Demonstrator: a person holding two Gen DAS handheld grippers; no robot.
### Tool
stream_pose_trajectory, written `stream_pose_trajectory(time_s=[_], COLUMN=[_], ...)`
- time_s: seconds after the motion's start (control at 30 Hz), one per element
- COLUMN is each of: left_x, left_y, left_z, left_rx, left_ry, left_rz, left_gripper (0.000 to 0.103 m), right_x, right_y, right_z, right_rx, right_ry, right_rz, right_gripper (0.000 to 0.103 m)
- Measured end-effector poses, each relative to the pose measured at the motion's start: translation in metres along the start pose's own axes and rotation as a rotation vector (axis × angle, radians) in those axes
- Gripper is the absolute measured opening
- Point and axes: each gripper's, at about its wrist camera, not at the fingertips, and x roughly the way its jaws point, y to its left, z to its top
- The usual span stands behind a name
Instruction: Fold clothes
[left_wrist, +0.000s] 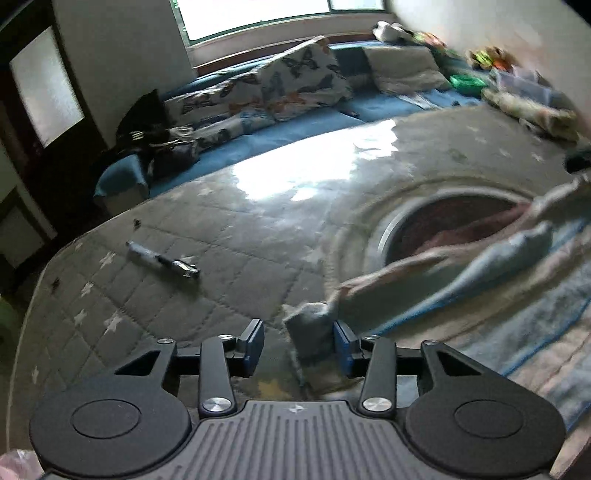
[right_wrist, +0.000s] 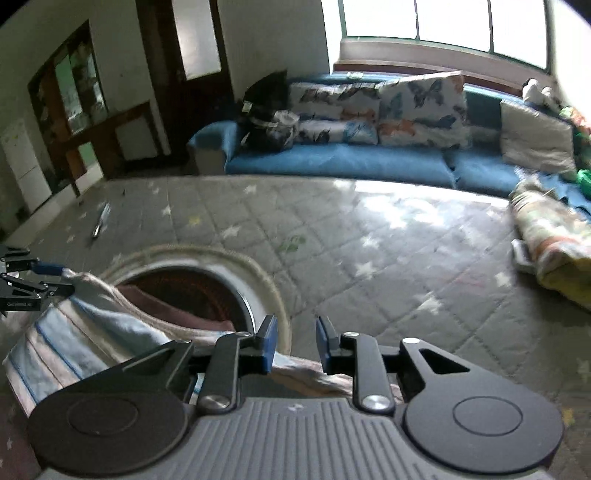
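One striped cloth (left_wrist: 461, 273), soft, with pale blue, pink and cream bands, lies over a round basket (left_wrist: 391, 229) with a pale rim and a dark red inside. It spreads out on a grey quilted mat with white stars (left_wrist: 155, 258). A bunched corner of the cloth sits between the blue pads of the left gripper (left_wrist: 299, 341), right against the right-hand pad. The jaws stand wide apart, so they are not squeezing it. In the right wrist view the cloth (right_wrist: 85, 332) runs under the right gripper (right_wrist: 295, 343), whose jaws are also apart with nothing pinched between them. The left gripper (right_wrist: 48, 277) shows at the left edge there, partly cut off. The cloth looks blurry, so its shape is hard to make out. One small dark and silver tool (left_wrist: 162, 262) lies on the mat, well apart from the cloth. Behind are one blue sofa (right_wrist: 351, 162) and two butterfly cushions (right_wrist: 421, 107).
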Motion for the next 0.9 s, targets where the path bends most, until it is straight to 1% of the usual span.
stream_pose_trajectory(time_s=[0.07,0.13,0.23,0.3,0.37,0.43,0.47,0.5,0.57,0.67,0.77,0.83,0.9], left_x=[-0.005,-0.013,-0.022,-0.026,-0.027,-0.025,-0.022,-0.019,-0.009,0.009,0.023,0.029,0.032], left_y=[0.003,0.003,0.003,-0.001,-0.01,-0.023,-0.03,-0.038,-0.052,-0.067,-0.078,-0.08,-0.079], left_z=[0.003,0.006,0.012,0.016,0.019,0.023,0.024,0.026,0.029,0.035,0.036,0.037,0.037], left_rx=[-0.036,-0.056,-0.11,-0.128,-0.127,-0.117,-0.109,-0.1,-0.087,-0.067,-0.061,-0.063,-0.069], left_ry=[-0.014,-0.047,-0.075,-0.089,-0.094,-0.089,-0.085,-0.078,-0.064,-0.043,-0.019,-0.011,-0.014], left_rz=[0.029,0.057,0.075,0.042,-0.022,-0.097,-0.127,-0.152,-0.192,-0.232,-0.238,-0.236,-0.237], left_gripper=[0.045,0.045,0.043,0.042,0.04,0.039,0.036,0.033,0.033,0.032,0.032,0.032,0.032], right_x=[-0.007,-0.01,-0.006,0.001,0.009,0.015,0.017,0.02,0.026,0.031,0.024,0.018,0.016], right_y=[0.002,0.006,0.012,0.012,0.011,0.012,0.012,0.013,0.014,0.018,0.023,0.031,0.044], right_z=[-0.003,-0.007,-0.014,-0.017,-0.018,-0.019,-0.02,-0.02,-0.02,-0.017,-0.01,-0.006,-0.002], right_rx=[0.0,-0.005,-0.013,-0.001,0.027,0.031,0.031,0.03,0.021,-0.003,-0.012,-0.03,-0.061], right_ry=[-0.009,0.009,0.042,0.061,0.079,0.088,0.093,0.099,0.105,0.095,0.057,0.034,0.042], right_rz=[0.002,0.014,0.018,0.006,0.0,-0.014,-0.022,-0.035,-0.061,-0.098,-0.117,-0.09,-0.032], right_gripper=[0.023,0.023,0.022,0.022,0.022,0.022,0.022,0.022,0.022,0.022,0.022,0.022,0.022])
